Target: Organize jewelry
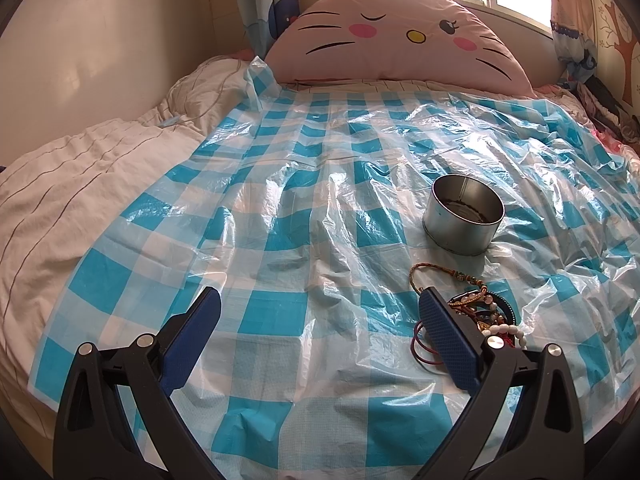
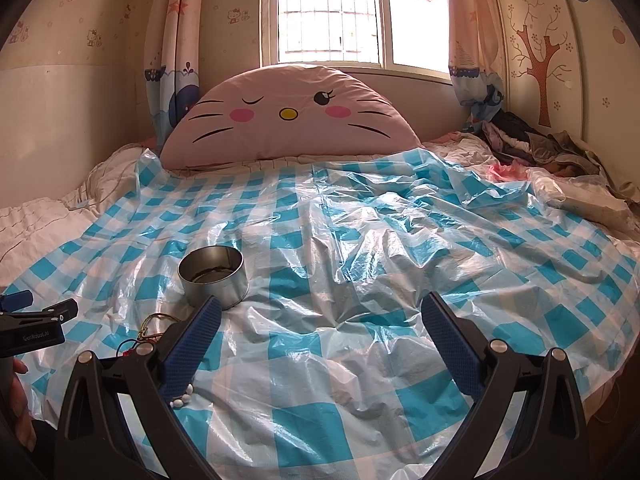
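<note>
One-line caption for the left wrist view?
Open left hand-held gripper above checked plastic sheet, jewelry pile and metal tin nearby.

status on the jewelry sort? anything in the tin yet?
Early. The metal tin stands open on the checkered plastic sheet; something dark lies at its bottom, can't tell what. Nothing in hand: left tongs and right tongs are both open. The jewelry pile of bracelets and cords sits in front of the tin, unsorted.
</note>
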Demonstrator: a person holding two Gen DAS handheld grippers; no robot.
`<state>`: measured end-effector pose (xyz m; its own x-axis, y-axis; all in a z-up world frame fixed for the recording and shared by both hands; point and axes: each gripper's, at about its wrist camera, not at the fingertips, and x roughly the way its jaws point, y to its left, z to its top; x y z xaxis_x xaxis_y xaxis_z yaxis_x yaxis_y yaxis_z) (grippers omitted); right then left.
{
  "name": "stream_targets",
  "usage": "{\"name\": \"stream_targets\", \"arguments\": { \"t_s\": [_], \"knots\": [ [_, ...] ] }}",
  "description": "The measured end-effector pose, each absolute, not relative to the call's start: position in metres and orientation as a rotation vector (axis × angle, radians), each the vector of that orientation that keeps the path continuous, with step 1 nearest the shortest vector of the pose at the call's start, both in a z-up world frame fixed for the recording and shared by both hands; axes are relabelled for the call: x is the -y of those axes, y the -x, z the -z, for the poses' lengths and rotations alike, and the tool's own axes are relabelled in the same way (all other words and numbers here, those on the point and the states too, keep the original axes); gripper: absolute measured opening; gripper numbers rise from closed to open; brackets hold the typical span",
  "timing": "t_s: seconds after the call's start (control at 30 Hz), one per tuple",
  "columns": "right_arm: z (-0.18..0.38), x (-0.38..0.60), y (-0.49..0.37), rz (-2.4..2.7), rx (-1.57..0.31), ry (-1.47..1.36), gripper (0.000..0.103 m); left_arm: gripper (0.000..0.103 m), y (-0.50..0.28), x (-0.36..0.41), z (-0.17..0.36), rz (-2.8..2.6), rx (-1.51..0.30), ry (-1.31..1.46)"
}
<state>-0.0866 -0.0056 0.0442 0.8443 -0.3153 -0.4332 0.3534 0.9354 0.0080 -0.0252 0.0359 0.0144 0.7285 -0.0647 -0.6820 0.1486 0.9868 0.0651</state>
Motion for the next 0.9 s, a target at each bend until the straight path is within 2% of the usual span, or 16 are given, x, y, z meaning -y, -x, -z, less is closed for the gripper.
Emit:
{"name": "stream_targets", "arguments": {
  "t_s": [0.9],
  "knots": [
    [-0.047,-0.004,0.071,0.298,-0.461,-0.146,0.096,0.095,0.008,-0.053,-0.015,0.126,-0.756,-0.1]
  ]
}}
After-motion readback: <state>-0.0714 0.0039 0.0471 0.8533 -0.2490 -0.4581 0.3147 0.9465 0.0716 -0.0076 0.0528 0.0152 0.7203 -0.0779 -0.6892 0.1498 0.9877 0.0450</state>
